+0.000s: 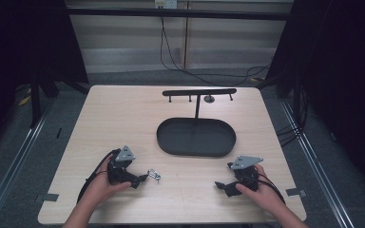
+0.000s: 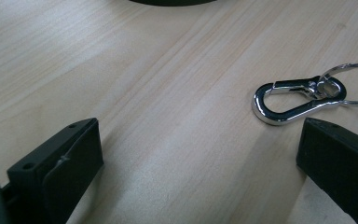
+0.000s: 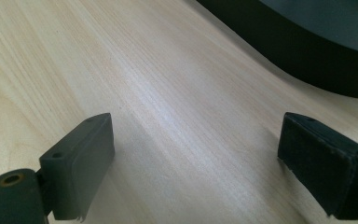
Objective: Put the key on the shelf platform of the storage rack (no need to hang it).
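From above, a pale wooden table (image 1: 123,114) carries a black oval tray (image 1: 171,142) with a hook rack (image 1: 199,92) rising behind it. The rack's pegs look bare, though they are small at this distance. A person's hands rest near the front edge: the left gripper (image 1: 142,179) beside a small silver clip (image 1: 154,175), the right gripper (image 1: 220,185) well apart from it.

In the left gripper view, the jaws stand wide apart and hold nothing. The clip (image 2: 292,100), a snap hook with a key ring (image 2: 354,84), lies flat on the table, just beyond the right-hand jaw.

In the right gripper view, the jaws also gape wide over bare wood, with the tray's wall (image 3: 307,60) beyond.

Nothing appears done yet; probably the clip must still be picked up and hung.
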A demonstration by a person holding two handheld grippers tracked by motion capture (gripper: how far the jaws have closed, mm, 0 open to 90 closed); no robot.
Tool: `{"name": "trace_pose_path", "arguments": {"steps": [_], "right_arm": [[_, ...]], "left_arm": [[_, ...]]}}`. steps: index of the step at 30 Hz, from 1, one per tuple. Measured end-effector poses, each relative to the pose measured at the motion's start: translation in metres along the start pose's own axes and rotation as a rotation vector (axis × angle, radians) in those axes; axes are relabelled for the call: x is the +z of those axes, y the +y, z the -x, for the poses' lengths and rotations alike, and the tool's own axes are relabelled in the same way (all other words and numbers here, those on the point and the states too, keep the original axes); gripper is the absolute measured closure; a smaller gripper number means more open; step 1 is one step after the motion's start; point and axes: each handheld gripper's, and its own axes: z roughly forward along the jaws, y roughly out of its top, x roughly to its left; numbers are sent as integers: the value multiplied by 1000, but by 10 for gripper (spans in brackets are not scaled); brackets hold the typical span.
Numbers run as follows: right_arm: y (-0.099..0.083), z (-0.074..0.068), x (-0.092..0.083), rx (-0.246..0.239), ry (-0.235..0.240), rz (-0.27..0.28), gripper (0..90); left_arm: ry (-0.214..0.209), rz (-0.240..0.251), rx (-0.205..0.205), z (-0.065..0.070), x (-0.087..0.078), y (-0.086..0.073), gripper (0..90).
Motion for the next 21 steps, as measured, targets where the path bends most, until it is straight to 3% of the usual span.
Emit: {"name": "trace_pose_path", "arguments": {"steps": [7, 11, 15, 21], "right_arm": [[0, 0, 0, 0, -1, 1, 103], [0, 0, 0, 2, -3, 0, 103], [-1, -1, -1, 2, -4, 0, 103], [-1, -1, -1, 2, -4, 0, 103]], "left_arm": [[9, -4, 5, 1, -2, 1, 28], [11, -19, -12, 3, -6, 3, 150], [-12, -107, -27, 3, -10, 11, 163], [-60, -157, -58, 3, -16, 14, 218]]}}
